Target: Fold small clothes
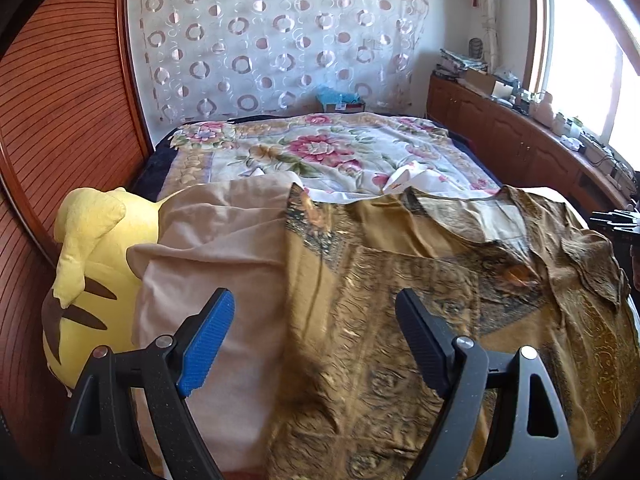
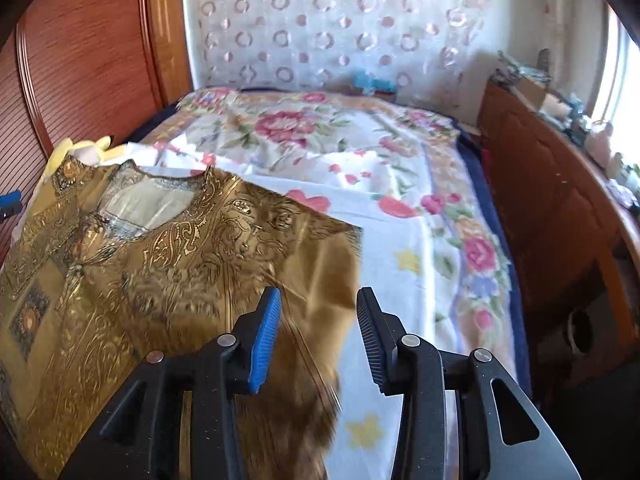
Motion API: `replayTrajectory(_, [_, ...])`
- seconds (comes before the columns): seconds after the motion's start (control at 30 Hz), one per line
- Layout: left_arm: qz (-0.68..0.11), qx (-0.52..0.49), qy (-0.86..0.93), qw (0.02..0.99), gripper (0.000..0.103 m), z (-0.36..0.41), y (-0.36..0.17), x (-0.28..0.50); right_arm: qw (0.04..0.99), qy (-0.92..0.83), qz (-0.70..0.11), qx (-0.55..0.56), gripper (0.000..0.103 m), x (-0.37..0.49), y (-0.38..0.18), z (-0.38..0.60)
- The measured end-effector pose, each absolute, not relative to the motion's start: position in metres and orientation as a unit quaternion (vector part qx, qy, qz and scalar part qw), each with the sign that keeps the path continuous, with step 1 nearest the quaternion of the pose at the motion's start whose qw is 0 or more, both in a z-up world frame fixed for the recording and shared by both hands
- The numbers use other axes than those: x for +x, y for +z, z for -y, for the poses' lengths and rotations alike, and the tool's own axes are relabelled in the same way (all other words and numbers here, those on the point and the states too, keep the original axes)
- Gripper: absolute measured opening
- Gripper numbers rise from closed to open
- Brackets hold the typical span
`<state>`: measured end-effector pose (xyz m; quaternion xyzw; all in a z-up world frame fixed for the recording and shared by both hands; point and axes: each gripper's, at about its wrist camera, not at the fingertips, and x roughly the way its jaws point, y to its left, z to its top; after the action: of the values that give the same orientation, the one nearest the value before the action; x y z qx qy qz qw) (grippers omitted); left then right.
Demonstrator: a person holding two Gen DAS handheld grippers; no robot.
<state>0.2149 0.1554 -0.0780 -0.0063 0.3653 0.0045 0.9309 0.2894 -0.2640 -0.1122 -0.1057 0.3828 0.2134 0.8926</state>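
A gold-brown patterned top [image 1: 400,280] lies spread on the bed, neckline toward the far side. My left gripper [image 1: 314,294] hangs open and wide above its left part, where the top meets a beige cloth [image 1: 216,240]; nothing is between the fingers. In the right wrist view the top [image 2: 160,260] fills the left half, its right edge blurred. My right gripper [image 2: 318,292] hovers over that edge with its jaws partly apart. The fabric lies below and between the pads, which do not press on it.
A yellow plush toy [image 1: 92,264] rests against the wooden headboard [image 1: 60,120] on the left. A floral sheet [image 2: 400,160] covers the bed beyond the top. A wooden cabinet [image 2: 540,184] with clutter on it runs along the right, under a window.
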Motion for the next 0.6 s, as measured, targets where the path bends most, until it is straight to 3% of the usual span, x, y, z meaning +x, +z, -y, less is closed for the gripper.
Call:
replayTrajectory(0.23, [-0.378, -0.012, 0.013, 0.926, 0.084, -0.171, -0.085, 0.234, 0.872, 0.198, -0.430, -0.123, 0.040, 0.343, -0.131, 0.248])
replayTrajectory(0.3, [-0.381, -0.014, 0.014, 0.924, 0.084, -0.174, -0.088, 0.237, 0.871, 0.210, -0.425, -0.125, 0.030, 0.348, -0.126, 0.245])
replayTrajectory(0.37, [-0.384, -0.015, 0.013, 0.923, 0.084, -0.175, -0.091, 0.239, 0.872, 0.215, -0.416, -0.142, 0.007, 0.350, -0.124, 0.239])
replayTrajectory(0.43, [-0.387, -0.012, 0.013, 0.922, 0.084, -0.175, -0.092, 0.242, 0.873, 0.219, -0.411, -0.145, 0.001, 0.349, -0.124, 0.239])
replayTrajectory(0.6, [-0.385, -0.014, 0.015, 0.923, 0.084, -0.177, -0.093, 0.246, 0.903, 0.193, -0.365, -0.118, 0.000, 0.348, -0.108, 0.259])
